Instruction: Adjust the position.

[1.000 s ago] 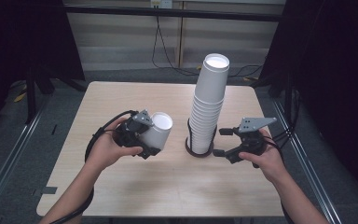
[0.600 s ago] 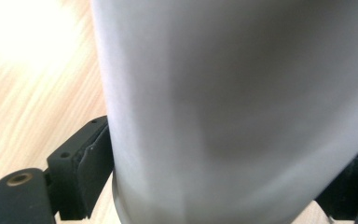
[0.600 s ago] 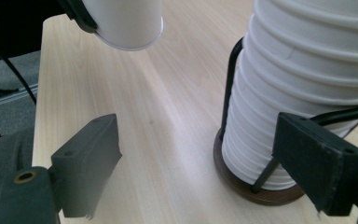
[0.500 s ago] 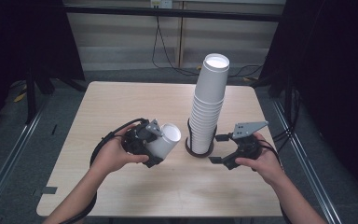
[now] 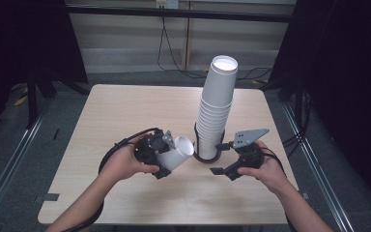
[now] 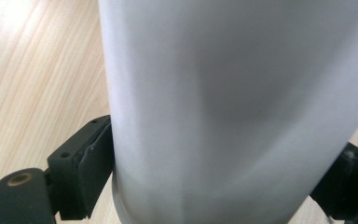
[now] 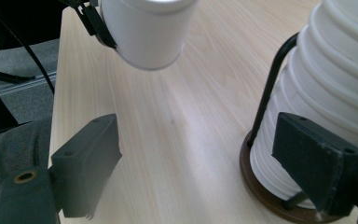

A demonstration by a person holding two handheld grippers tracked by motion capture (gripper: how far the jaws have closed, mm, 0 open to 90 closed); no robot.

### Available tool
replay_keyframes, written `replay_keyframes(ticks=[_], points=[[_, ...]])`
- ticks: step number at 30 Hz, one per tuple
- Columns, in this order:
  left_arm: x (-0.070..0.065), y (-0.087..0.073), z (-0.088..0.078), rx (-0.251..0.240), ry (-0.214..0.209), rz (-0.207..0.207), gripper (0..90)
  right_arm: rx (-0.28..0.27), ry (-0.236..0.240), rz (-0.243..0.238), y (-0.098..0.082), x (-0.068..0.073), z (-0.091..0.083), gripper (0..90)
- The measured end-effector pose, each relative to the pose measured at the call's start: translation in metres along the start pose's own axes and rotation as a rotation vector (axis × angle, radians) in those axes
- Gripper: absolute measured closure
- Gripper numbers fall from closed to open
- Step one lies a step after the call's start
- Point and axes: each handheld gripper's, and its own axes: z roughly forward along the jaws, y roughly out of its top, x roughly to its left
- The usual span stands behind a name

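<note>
Left gripper (image 5: pixel 166 157): I have its jaws clamped on a single white paper cup (image 5: pixel 176 152), one jaw on each side of the wall; the cup lies tilted, mouth toward the stack.
Right gripper (image 5: pixel 222 157): I hold it with jaws spread wide, nothing between them, just beside the stack's base.
Cup stack (image 5: pixel 215 113): tall leaning column of white cups, seated in a dark ringed holder (image 5: pixel 207 157), between my two grippers.
Table (image 5: pixel 125 108): pale wood, bare behind the stack.
</note>
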Motion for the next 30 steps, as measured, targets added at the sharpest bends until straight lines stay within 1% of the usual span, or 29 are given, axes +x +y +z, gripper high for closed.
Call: replay_keyframes(ticks=[2, 3, 5, 8, 13, 14, 16, 18, 20, 22, 24, 25, 26, 29, 30], points=[[-0.001, 0.001, 0.002, -0.001, -0.006, -0.004, 13.1, 0.005, 0.002, -0.009, 0.001, 0.001, 0.001, 14.4], [-0.002, 0.002, 0.002, 0.005, -0.006, 0.005, 13.1, 0.007, 0.006, -0.007, 0.001, 0.002, 0.002, 14.4], [-0.002, 0.002, 0.002, 0.007, -0.006, 0.007, 13.1, 0.014, 0.008, -0.003, 0.002, 0.003, 0.002, 14.4], [-0.003, 0.004, 0.003, 0.011, -0.014, 0.007, 13.2, 0.009, 0.01, -0.024, 0.003, 0.003, 0.003, 14.6], [-0.004, 0.005, 0.004, 0.022, -0.02, 0.013, 13.2, 0.016, 0.021, -0.006, 0.004, 0.004, 0.003, 14.6], [-0.004, 0.007, 0.006, 0.029, -0.025, 0.021, 13.2, 0.017, 0.019, -0.021, 0.005, 0.004, 0.004, 14.6], [-0.005, 0.007, 0.006, 0.032, -0.03, 0.018, 13.1, 0.013, 0.022, -0.023, 0.006, 0.005, 0.005, 14.7], [-0.005, 0.008, 0.01, 0.04, -0.037, 0.021, 13.1, 0.019, 0.032, -0.024, 0.008, 0.006, 0.007, 14.6], [-0.007, 0.009, 0.012, 0.047, -0.036, 0.023, 13.1, 0.025, 0.04, -0.027, 0.009, 0.007, 0.009, 14.7], [-0.007, 0.01, 0.013, 0.058, -0.039, 0.032, 13.2, 0.03, 0.045, -0.034, 0.01, 0.007, 0.011, 14.6], [-0.008, 0.011, 0.013, 0.056, -0.04, 0.033, 13.2, 0.033, 0.049, -0.039, 0.011, 0.008, 0.012, 14.7], [-0.008, 0.012, 0.013, 0.063, -0.047, 0.037, 13.2, 0.036, 0.052, -0.042, 0.012, 0.008, 0.013, 14.7], [-0.009, 0.013, 0.015, 0.054, -0.047, 0.034, 13.3, 0.036, 0.059, -0.05, 0.014, 0.009, 0.015, 14.7], [-0.011, 0.016, 0.016, 0.054, -0.046, 0.041, 13.6, 0.03, 0.074, -0.044, 0.018, 0.01, 0.019, 14.6], [-0.011, 0.016, 0.017, 0.056, -0.051, 0.044, 13.8, 0.032, 0.079, -0.051, 0.019, 0.01, 0.02, 14.6]])
